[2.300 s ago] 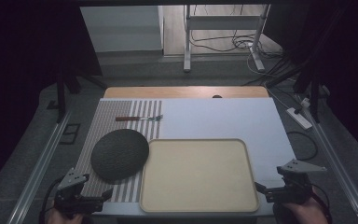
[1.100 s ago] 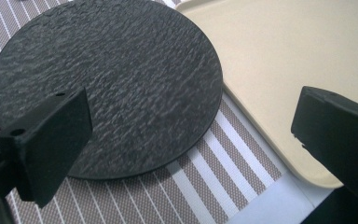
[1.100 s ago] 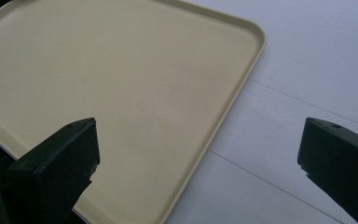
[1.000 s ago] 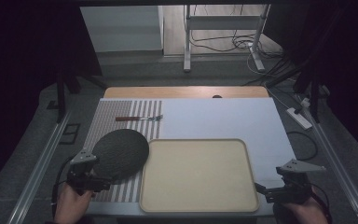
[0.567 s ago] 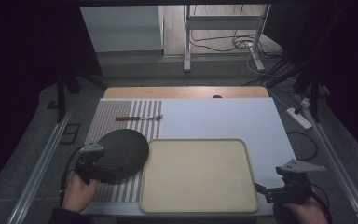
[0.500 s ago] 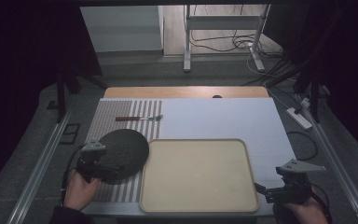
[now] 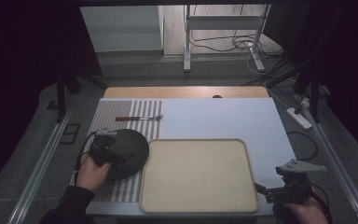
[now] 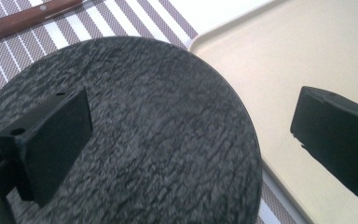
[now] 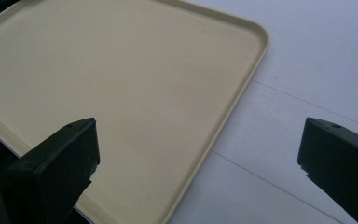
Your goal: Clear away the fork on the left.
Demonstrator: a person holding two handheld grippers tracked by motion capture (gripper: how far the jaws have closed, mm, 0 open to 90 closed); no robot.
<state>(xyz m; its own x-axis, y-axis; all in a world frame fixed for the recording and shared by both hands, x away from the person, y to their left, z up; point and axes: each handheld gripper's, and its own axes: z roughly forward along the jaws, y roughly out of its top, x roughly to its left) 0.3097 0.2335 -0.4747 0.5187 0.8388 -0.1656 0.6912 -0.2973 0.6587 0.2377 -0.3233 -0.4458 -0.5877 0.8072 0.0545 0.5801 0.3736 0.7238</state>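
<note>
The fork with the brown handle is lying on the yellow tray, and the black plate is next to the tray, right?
Not quite. The fork lies on the striped mat, beyond the black plate, not on the yellow tray. The high view shows this. The plate is indeed beside the tray.

Both hand-held grippers wide open

Lab-style recording rig, dark curtains enclosing the table, cables trailing on floor behind it, power strip lying beside it
</note>
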